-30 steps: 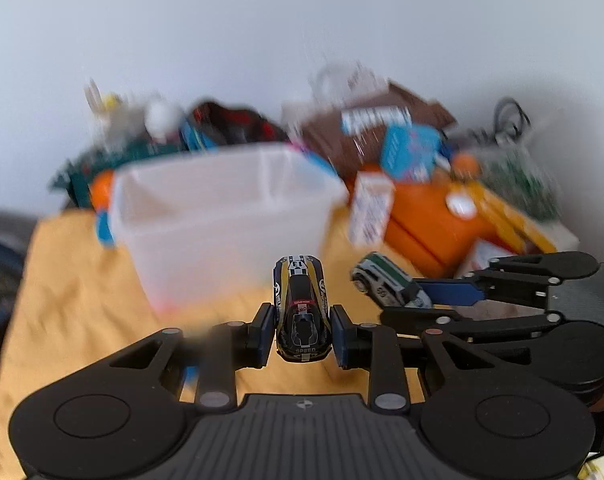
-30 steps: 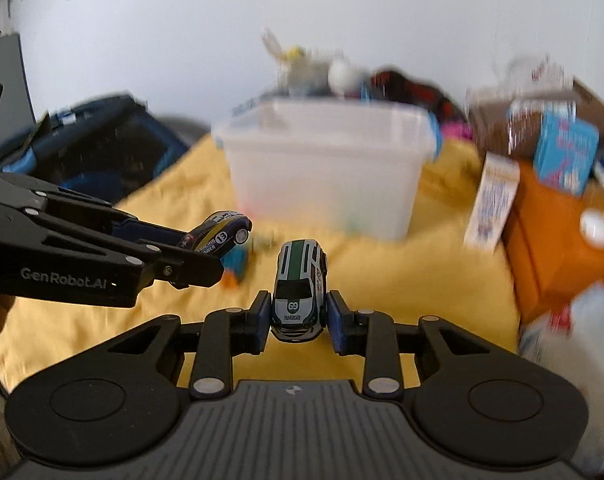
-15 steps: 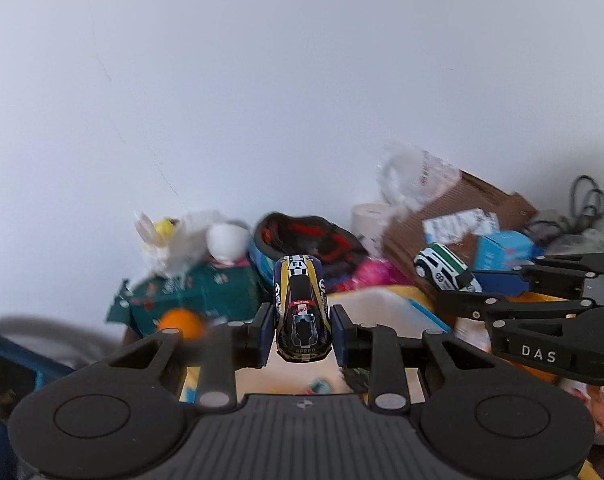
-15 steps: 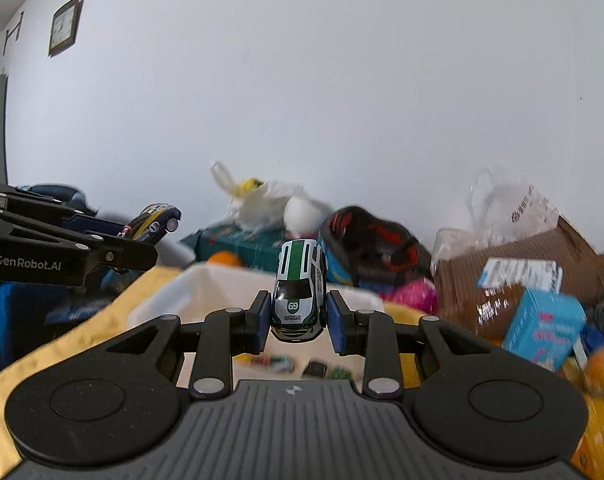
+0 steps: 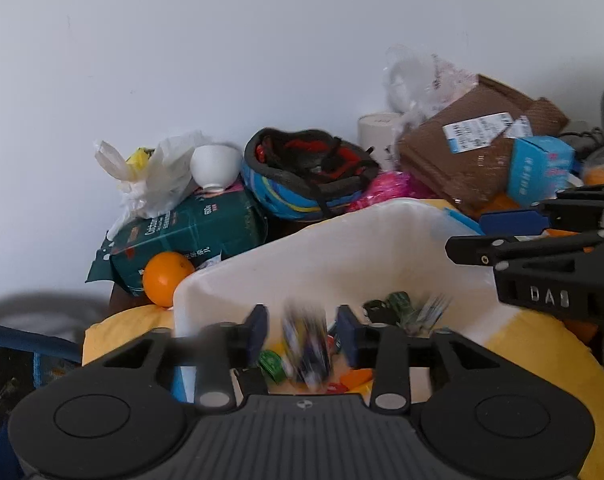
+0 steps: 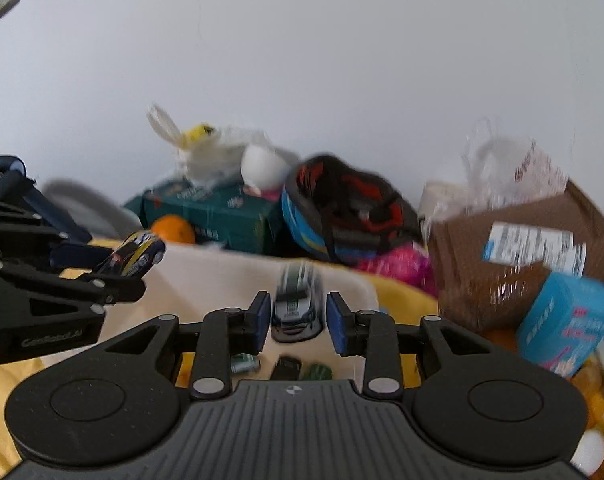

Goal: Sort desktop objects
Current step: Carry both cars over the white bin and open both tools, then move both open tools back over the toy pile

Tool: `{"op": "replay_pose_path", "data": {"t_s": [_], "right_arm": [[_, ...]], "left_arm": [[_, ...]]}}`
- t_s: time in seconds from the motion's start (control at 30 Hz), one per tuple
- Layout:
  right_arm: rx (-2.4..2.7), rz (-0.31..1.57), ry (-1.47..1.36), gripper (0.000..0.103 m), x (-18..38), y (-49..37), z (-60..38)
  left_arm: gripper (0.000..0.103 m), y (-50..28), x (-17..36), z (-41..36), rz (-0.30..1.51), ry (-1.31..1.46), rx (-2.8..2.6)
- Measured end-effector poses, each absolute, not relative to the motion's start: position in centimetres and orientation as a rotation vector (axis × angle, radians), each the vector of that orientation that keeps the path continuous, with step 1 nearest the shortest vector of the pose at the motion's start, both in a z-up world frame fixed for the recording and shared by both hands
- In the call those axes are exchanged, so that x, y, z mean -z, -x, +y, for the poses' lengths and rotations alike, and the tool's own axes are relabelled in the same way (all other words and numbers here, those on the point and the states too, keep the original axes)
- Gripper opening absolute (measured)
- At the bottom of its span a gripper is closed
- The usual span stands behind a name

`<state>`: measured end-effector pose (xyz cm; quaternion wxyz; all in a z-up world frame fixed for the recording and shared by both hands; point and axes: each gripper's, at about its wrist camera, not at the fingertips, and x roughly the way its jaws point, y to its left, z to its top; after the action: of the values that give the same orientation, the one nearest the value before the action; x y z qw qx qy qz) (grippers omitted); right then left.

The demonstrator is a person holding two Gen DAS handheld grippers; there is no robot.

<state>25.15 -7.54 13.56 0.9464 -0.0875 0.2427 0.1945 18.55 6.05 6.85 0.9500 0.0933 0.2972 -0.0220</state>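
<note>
Both grippers hover over the white plastic bin, also in the right wrist view. My left gripper is open; the black-and-yellow toy car is a blur between its spread fingers, dropping free. In the right wrist view that car shows at the left gripper's tips. My right gripper is open; the white-and-green toy car is blurred between its fingers, not touching the pads. Several small toys lie on the bin floor.
Behind the bin sit a green carton, an orange, a white bowl, a blue helmet, a brown parcel and a blue box. A yellow cloth covers the table.
Both grippers have opened over the bin and let go of their toy cars, which are now falling. Before, each was shut on its car while approaching the bin.
</note>
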Motion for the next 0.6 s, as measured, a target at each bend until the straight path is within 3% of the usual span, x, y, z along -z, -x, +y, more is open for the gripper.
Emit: {"op": "replay_pose_path", "data": {"t_s": [0.13, 0.23, 0.6], "right_arm": [[-0.407, 0.500, 0.123, 0.044, -12.6, -23.3, -9.9], [-0.406, 0.469, 0.120, 0.051, -11.8, -21.4, -11.7], [-0.456, 0.608, 0.201, 0.045, -6.6, -11.0, -16.8]], "left_arm": [[0.058, -13.1, -6.3, 5.6, 0.559, -0.117, 0.084], [0.058, -8.7, -4.8, 4.7, 0.586, -0.119, 0.120], [0.054, 4.4, 2.3, 2.7, 0.846, 0.015, 0.252]]}}
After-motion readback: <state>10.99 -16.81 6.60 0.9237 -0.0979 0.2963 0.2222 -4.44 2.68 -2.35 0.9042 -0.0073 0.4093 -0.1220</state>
